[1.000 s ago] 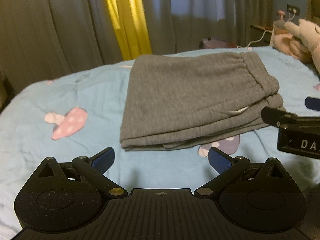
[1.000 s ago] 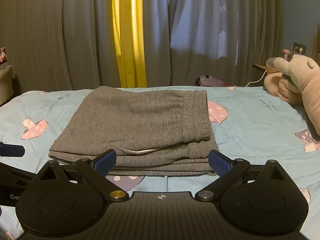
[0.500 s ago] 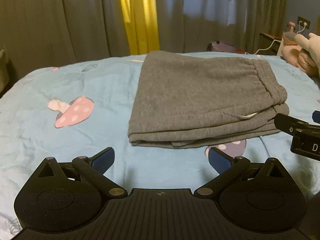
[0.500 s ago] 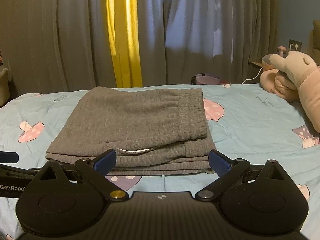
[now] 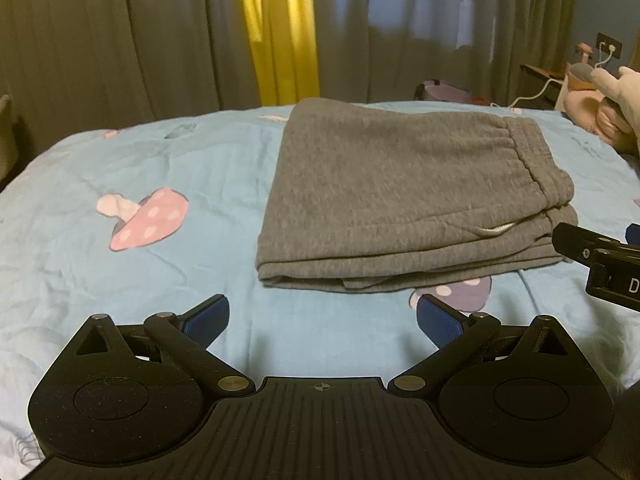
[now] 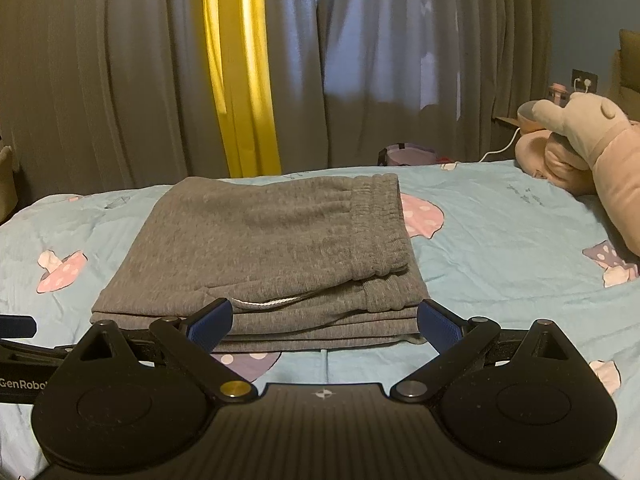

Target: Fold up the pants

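Grey sweatpants (image 5: 400, 192) lie folded in a flat stack on the light blue bedspread (image 5: 120, 280), waistband to the right, a white drawstring peeking from the front edge. They also show in the right wrist view (image 6: 272, 248). My left gripper (image 5: 322, 318) is open and empty, held back from the stack's front left edge. My right gripper (image 6: 324, 322) is open and empty, just in front of the stack's near edge. The right gripper's body shows at the right edge of the left wrist view (image 5: 600, 264).
The bedspread has mushroom prints (image 5: 148, 220). A pink plush toy (image 6: 592, 148) lies at the right end of the bed. Grey and yellow curtains (image 6: 240, 80) hang behind the bed. A charger cable (image 6: 500, 148) runs by the wall.
Both grippers have drawn back and tilted up a little from the folded pants; the stack sits lower and more central in both views. The pants have not moved.
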